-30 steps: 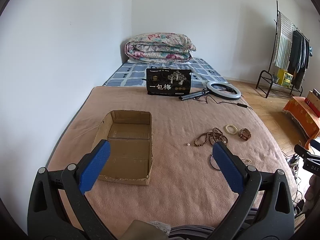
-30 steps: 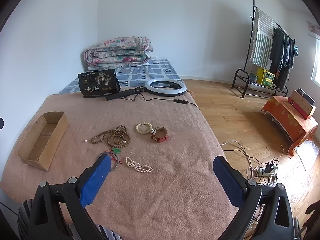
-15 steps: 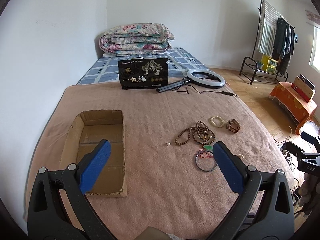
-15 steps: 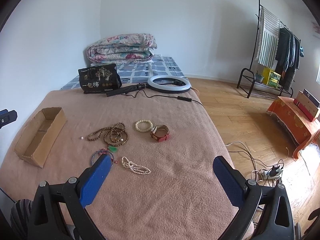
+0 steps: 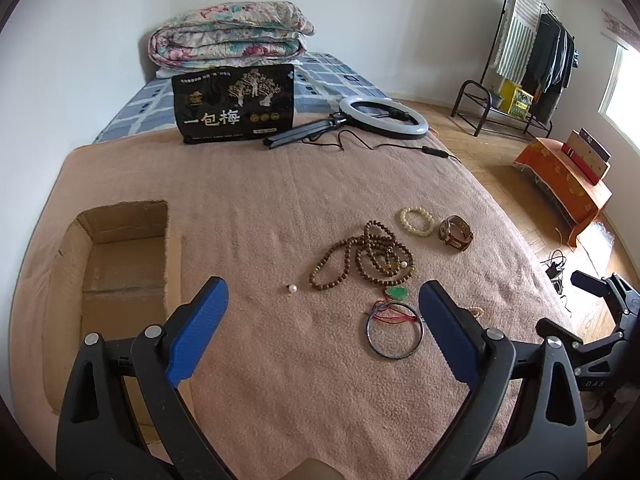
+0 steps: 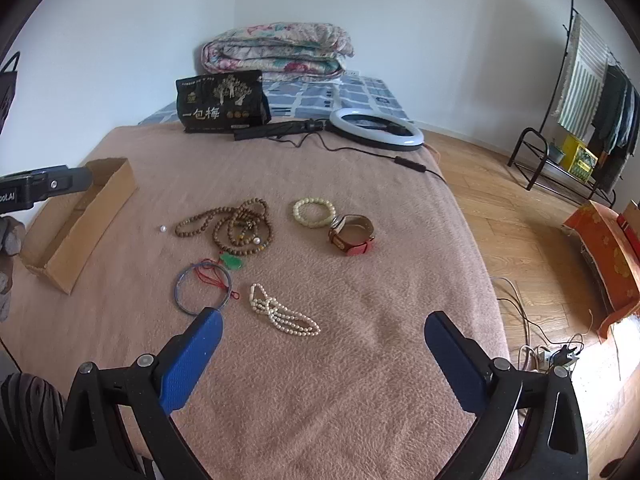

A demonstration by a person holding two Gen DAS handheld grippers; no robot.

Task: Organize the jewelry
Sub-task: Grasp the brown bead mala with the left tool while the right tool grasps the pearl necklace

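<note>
Both wrist views look forward and down over the bed (image 5: 280,184) from its near end, fairly close. The left view faces the box (image 5: 124,264); the right sits further right. Both share the beads (image 5: 364,256) and ring light (image 6: 376,128).

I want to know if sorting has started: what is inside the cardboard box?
The cardboard box shows only bare cardboard floor and walls, no jewelry. Its near end is covered by the left gripper, so that part cannot be checked.

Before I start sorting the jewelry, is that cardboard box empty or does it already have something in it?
Empty: the cardboard box shows only bare cardboard inside.
</note>
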